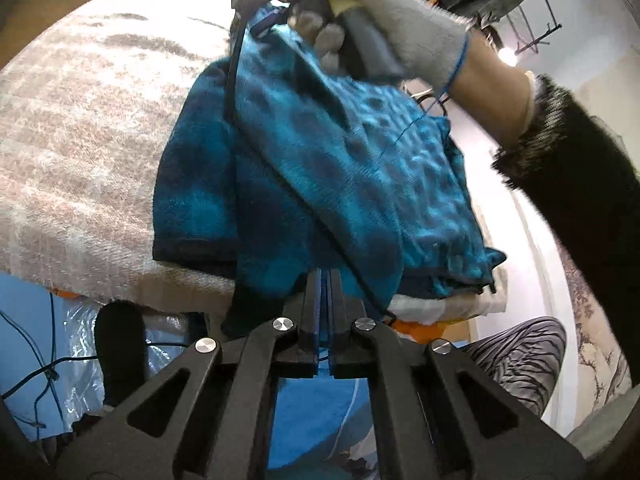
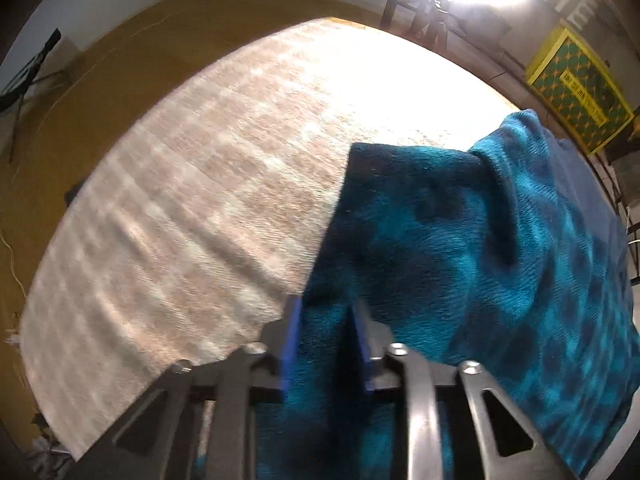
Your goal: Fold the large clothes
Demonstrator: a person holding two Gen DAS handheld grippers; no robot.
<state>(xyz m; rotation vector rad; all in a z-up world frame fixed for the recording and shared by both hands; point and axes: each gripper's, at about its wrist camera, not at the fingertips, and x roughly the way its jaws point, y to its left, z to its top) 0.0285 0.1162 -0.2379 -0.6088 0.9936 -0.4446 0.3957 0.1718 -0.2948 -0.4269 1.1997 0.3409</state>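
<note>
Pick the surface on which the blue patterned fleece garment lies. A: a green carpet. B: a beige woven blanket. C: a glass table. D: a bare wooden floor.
B: in both wrist views the blue patterned fleece garment rests on a beige woven blanket, which spreads out to its left.

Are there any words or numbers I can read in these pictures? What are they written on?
Yellow and green box against the wall, right wrist view: one line of dark letters runs along its face, too small and blurred to read.
Blue patterned garment: no words, label or number visible.
Beige blanket: no writing.
Grey glove: no writing.
Nothing in either picture can be quoted.
</note>
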